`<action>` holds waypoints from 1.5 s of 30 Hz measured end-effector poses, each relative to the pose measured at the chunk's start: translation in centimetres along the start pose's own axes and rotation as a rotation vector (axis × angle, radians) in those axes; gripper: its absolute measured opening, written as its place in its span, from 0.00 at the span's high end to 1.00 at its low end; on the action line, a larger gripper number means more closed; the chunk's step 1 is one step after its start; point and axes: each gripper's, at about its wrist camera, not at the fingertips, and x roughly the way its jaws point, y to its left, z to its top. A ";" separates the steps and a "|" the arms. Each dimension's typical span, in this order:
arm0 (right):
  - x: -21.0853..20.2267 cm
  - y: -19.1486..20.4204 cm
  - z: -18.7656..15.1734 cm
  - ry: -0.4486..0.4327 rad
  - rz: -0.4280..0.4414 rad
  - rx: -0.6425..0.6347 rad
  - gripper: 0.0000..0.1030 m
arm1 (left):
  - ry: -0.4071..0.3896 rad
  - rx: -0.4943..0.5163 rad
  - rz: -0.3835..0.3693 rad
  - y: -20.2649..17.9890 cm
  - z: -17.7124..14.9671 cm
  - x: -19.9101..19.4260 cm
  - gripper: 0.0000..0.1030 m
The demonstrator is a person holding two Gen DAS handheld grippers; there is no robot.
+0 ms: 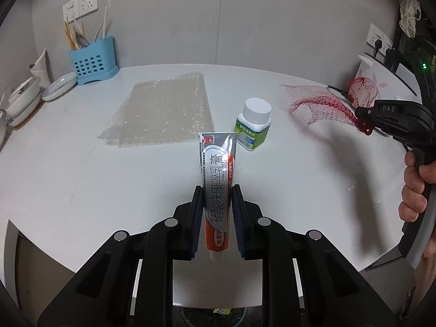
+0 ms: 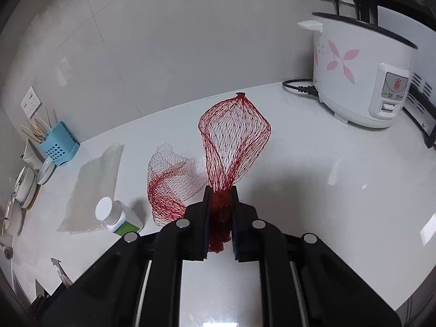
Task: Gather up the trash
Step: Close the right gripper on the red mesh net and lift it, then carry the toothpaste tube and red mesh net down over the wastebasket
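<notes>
My left gripper [image 1: 217, 190] is shut on a grey and orange ointment tube [image 1: 217, 174], held upright above the white table [image 1: 81, 177]. My right gripper [image 2: 220, 190] is shut on a red mesh net bag [image 2: 234, 141], its bunched middle between the fingers, one end puffed up, the other trailing left. The net also shows in the left wrist view [image 1: 316, 103], with the right gripper [image 1: 365, 125] at the far right. A white-capped pill bottle [image 1: 253, 125] stands on the table; in the right wrist view the bottle [image 2: 117, 215] is low left. A bubble wrap sheet [image 1: 166, 114] lies flat behind it.
A blue utensil holder [image 1: 92, 60] and stacked dishes [image 1: 41, 90] stand at the back left. A white rice cooker [image 2: 362, 76] with its cord stands at the back right. A bin with a yellow wrapper [image 1: 218, 313] shows below the table's edge.
</notes>
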 end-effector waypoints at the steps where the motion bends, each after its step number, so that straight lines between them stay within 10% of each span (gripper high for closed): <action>1: -0.8 0.0 -0.1 -0.010 0.004 -0.004 0.89 | -0.007 0.000 0.000 0.0 -0.1 -0.6 0.80; 24: -19.5 3.5 -10.3 -0.211 0.140 -0.160 0.89 | -0.144 -0.001 -0.018 1.9 -4.7 -13.2 0.80; 45: -25.4 4.4 -27.5 -0.306 0.234 -0.271 0.89 | -0.197 -0.030 -0.068 4.5 -17.9 -17.0 0.80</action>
